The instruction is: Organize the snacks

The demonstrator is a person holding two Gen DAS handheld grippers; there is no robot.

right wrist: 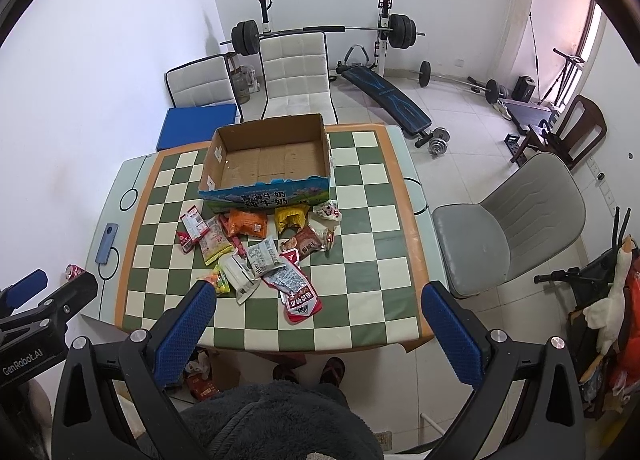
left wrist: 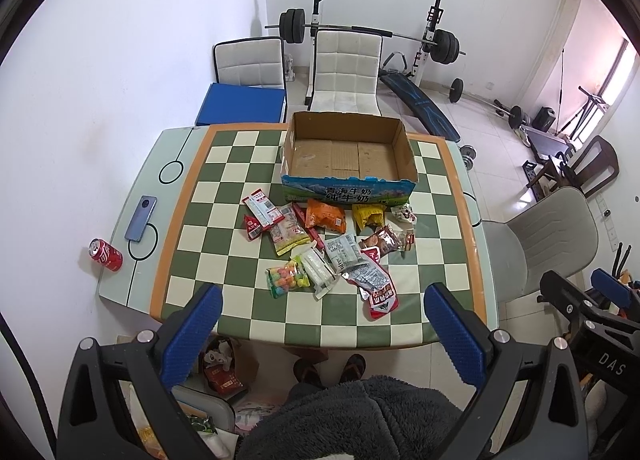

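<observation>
Both claws hang above the near edge of the desk (left wrist: 448, 196), fingers spread wide and holding nothing: left claw (left wrist: 322, 326), right claw (right wrist: 320, 324). Loose snack packets (left wrist: 332, 248) lie heaped at the desk's centre, at 12 o'clock from each claw. Just beyond the heap, touching its far packets, stands an open cardboard box (left wrist: 348, 190) with nothing inside. A phone (left wrist: 140, 218) and a red can (left wrist: 105, 255) sit at 10 o'clock from the left claw, well apart from the packets.

"青海牛奶 纯牛奶" on cardboard box (left wrist: 347, 193) front; "DAS" on right gripper (left wrist: 608, 292) body; "GenRobot.AI" on left gripper (right wrist: 28, 296) body.
</observation>
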